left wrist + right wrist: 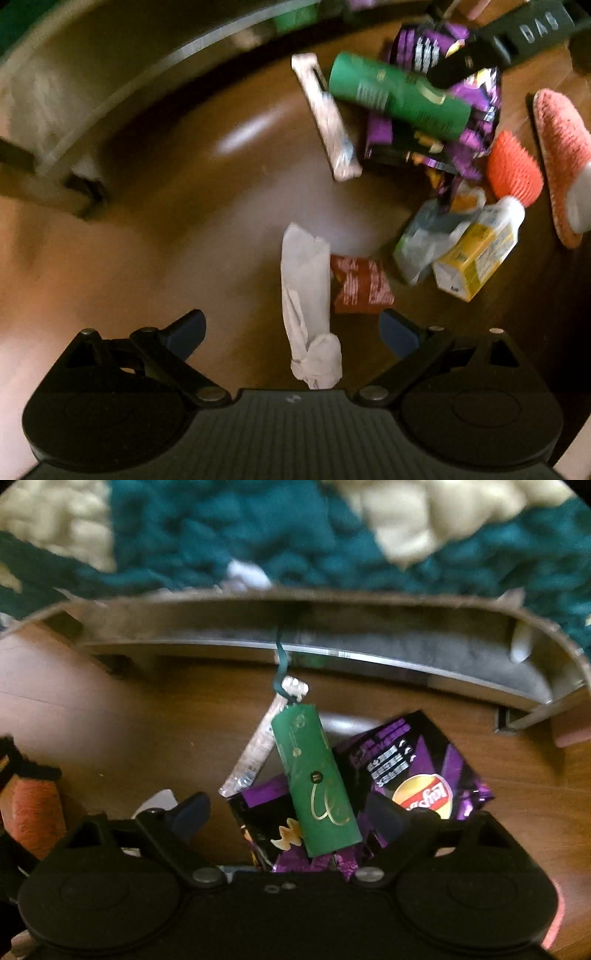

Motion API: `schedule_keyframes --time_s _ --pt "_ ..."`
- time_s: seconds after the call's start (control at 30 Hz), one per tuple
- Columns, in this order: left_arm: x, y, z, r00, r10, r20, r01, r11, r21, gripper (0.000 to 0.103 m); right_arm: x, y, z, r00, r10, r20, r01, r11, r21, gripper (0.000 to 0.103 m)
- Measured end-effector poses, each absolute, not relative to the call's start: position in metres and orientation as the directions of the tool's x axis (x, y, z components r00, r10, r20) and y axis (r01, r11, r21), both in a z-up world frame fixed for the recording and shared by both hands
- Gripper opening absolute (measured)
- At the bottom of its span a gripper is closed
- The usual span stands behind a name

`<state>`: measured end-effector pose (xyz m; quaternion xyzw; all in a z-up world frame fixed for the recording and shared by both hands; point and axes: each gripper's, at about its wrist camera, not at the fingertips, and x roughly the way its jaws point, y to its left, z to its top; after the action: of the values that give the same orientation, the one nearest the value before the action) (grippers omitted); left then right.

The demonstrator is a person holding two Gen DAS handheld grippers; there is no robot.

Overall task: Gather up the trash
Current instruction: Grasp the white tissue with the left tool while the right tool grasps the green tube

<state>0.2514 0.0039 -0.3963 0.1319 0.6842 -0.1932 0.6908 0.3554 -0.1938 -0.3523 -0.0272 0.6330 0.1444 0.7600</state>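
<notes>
Basically both grippers point down at a brown wooden floor (184, 229) littered with trash. Left gripper (291, 332) has its fingers spread wide, nothing pinched; a crumpled white tissue (306, 295) lies on the floor between them, pads not touching it. Just beside the tissue sits a small red wrapper (360, 284), and near that a clear plastic bag (424, 240) against a yellow carton (476, 251). Farther off a green tube (399, 96) lies across a purple chip bag (476, 96), with a long clear wrapper (327, 118) beside them. Pink slippers (561, 155) are on the floor by the pile. Right gripper (295, 816) also has fingers spread apart, gripping nothing; in its view the green tube (317, 782) lies between the fingers on the purple chip bag (417, 768), contact with pads not seen. The clear wrapper (255, 753) pokes out from under the tube's far end. A grey metal frame (332, 642) runs along the floor past the trash, with a teal and cream blanket (258, 528) beyond it. Both views are blurred.
</notes>
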Motion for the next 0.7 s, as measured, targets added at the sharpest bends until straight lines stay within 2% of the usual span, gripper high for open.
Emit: schedule_keyframes --time_s 0.2,0.4,0.57,0.63,0.7 --pt "0.241 0.01 -0.443 -0.081 -0.084 -0.993 0.441 0.891 -0.111 0.1 0.369 -0.189 -0.388 0.122 0.158 -0.98 -0.255 0.959 0.123 0.084" --pt "0.235 0.013 -0.466 -0.113 -0.108 -0.988 0.43 0.891 -0.146 0.099 0.373 -0.188 -0.41 0.092 0.15 -0.984 -0.258 0.958 0.122 0.077" --pt "0.231 0.014 -0.478 -0.133 -0.115 -0.985 0.434 0.886 -0.162 0.088 0.371 -0.185 -0.423 0.082 0.128 -0.988 -0.286 0.953 0.1 0.074" --pt "0.231 0.016 -0.482 -0.139 -0.115 -0.984 0.434 0.886 -0.165 0.069 0.37 -0.186 -0.425 0.078 0.117 -0.99 -0.291 0.952 0.09 0.073" --pt "0.23 0.015 -0.485 -0.148 -0.113 -0.983 0.434 0.885 -0.167 0.057 0.37 -0.183 -0.427 0.076 0.105 -0.992 -0.289 0.954 0.079 0.069"
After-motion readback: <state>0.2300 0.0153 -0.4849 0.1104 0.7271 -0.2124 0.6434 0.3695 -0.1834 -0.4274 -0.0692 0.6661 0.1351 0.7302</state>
